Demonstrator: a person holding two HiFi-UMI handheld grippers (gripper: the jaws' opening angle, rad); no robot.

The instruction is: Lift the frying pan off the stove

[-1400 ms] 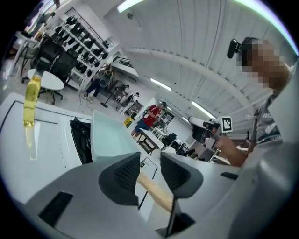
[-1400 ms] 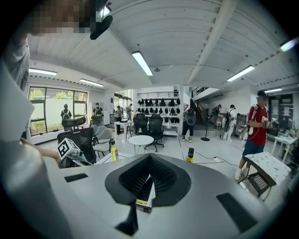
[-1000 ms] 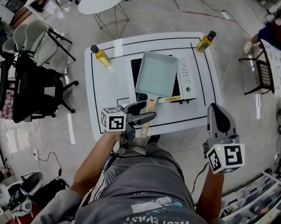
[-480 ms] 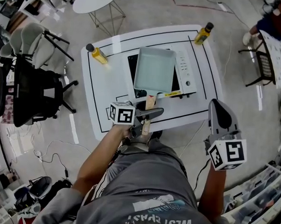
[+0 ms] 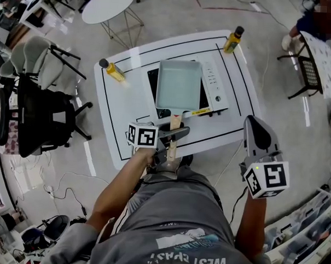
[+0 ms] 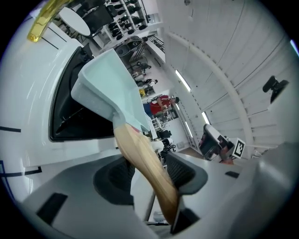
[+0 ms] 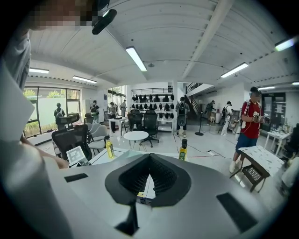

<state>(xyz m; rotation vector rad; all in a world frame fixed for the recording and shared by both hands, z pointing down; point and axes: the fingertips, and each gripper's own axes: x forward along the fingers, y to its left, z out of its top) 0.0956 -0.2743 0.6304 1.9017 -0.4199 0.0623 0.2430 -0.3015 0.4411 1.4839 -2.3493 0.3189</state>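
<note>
A pale green square frying pan point(image 5: 178, 84) sits on the black-and-white stove point(image 5: 214, 90) in the middle of the white table point(image 5: 122, 110). Its wooden handle point(image 5: 175, 122) points toward me. My left gripper point(image 5: 175, 139) is around that handle. In the left gripper view its jaws are closing on the handle point(image 6: 145, 163), with the fingers point(image 6: 184, 170) touching the wood. The pan point(image 6: 110, 79) rests flat on the stove point(image 6: 70, 107). My right gripper point(image 5: 254, 127) hovers off the table's right front corner, shut and empty point(image 7: 148, 179).
Two yellow oil bottles stand on the table, one at the far left point(image 5: 112, 70) and one at the far right corner point(image 5: 232, 39). Office chairs point(image 5: 35, 101) crowd the left side. A round side table point(image 5: 108, 6) stands behind, and a seated person is at the upper right.
The left gripper's jaws have narrowed around the pan's wooden handle. The view has drifted slightly. The pan and right gripper have stayed where they were.
</note>
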